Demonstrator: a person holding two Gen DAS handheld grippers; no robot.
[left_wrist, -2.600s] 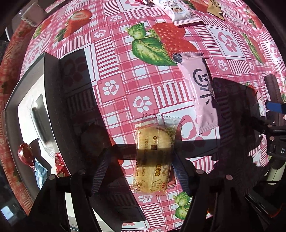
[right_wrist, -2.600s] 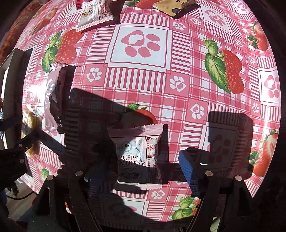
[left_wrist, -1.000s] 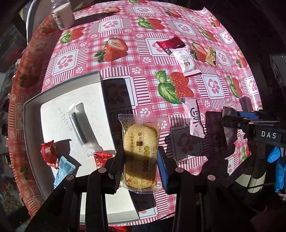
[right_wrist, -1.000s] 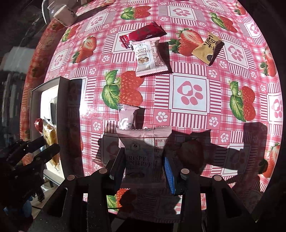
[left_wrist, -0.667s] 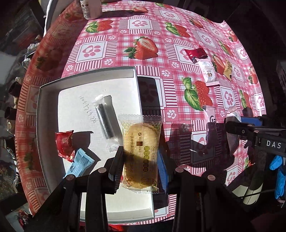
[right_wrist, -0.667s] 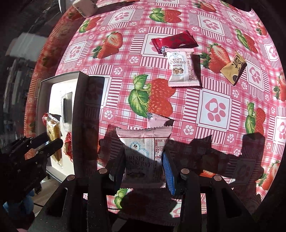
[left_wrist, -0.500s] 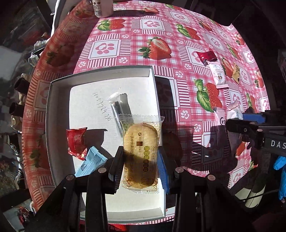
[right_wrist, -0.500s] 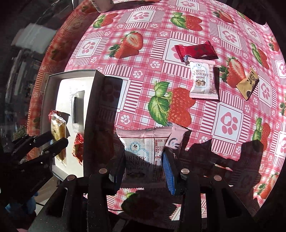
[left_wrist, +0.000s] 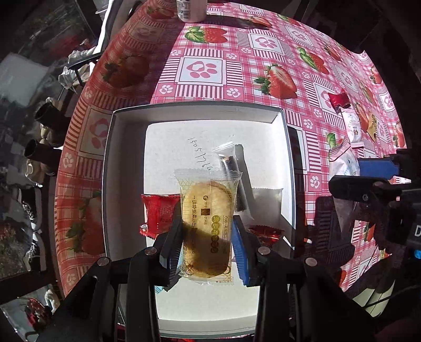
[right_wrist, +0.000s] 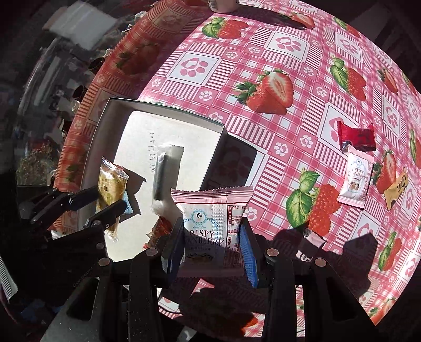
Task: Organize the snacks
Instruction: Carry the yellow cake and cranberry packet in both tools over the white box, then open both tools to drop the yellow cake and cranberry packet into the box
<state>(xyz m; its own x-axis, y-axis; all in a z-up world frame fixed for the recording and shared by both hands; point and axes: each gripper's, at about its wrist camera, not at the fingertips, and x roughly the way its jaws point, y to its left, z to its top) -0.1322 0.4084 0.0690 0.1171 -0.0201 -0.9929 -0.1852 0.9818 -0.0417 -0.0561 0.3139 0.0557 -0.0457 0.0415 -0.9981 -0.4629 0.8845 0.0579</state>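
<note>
My left gripper (left_wrist: 206, 244) is shut on a clear-wrapped yellow round cake (left_wrist: 206, 223) and holds it over the middle of the white box (left_wrist: 123, 157). The box holds a dark stick in clear wrap (left_wrist: 232, 173), a red candy (left_wrist: 159, 213) and another red candy (left_wrist: 264, 234). My right gripper (right_wrist: 209, 252) is shut on a pink Crispy Cranberry packet (right_wrist: 210, 226), held above the tablecloth just right of the box (right_wrist: 105, 118). The left gripper (right_wrist: 102, 205) with the cake (right_wrist: 109, 184) shows there too.
On the strawberry tablecloth (right_wrist: 263, 52) to the right lie a red packet (right_wrist: 356, 135), a second Crispy Cranberry packet (right_wrist: 355, 179), a tan packet (right_wrist: 397, 189) and a pink packet (right_wrist: 310, 239) in shadow. A white bottle (left_wrist: 188, 10) stands at the far edge. The table's left edge drops off beside the box.
Both grippers closed on their snacks, lifted them and moved left. The cake now hangs over the box; the cranberry packet has come up beside the box's right wall.
</note>
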